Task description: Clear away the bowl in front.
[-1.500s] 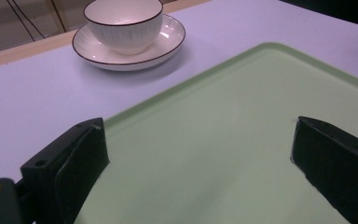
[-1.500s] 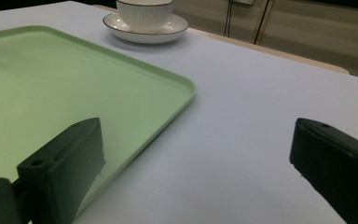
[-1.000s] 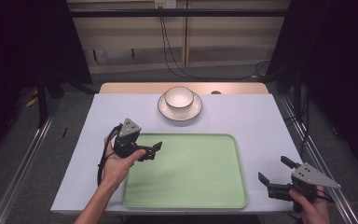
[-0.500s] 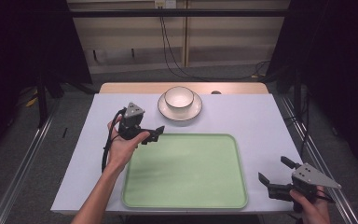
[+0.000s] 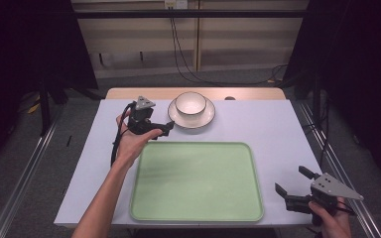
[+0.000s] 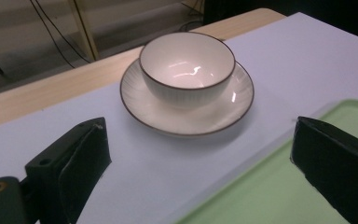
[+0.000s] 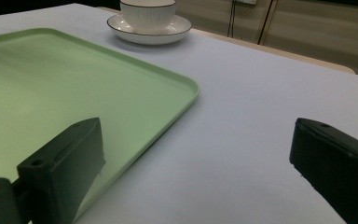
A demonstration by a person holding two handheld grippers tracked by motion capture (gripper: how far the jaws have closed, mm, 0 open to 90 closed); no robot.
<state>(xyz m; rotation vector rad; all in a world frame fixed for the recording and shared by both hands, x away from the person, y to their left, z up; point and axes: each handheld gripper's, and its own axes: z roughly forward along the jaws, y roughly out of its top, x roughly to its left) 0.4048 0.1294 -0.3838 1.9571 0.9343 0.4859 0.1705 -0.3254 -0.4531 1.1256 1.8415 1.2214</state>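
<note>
Bowl [image 6: 187, 66]: white with a thin dark rim, sits upright on a saucer [image 6: 186, 116] at the far middle of the bench [image 5: 258, 124], just beyond the far edge of the green tray [image 5: 196, 181].
Left tongs [image 5: 166, 128]: jaws wide apart, holding nothing, near the saucer's left edge and aimed at the bowl.
Right tongs [image 5: 290, 184]: jaws apart and empty, at the near right corner of the bench, just right of the tray, well apart from the bowl.
Handling: looks like glazed ceramic, so likely stiff, fairly heavy for its kind, slick and breakable; it rests loose on the saucer and could slide.
Hold: probably best across the rim wall, one jaw inside and one outside, or under the saucer's lip to lift both together.
Risk: a tilted grip may let the bowl slip off.
</note>
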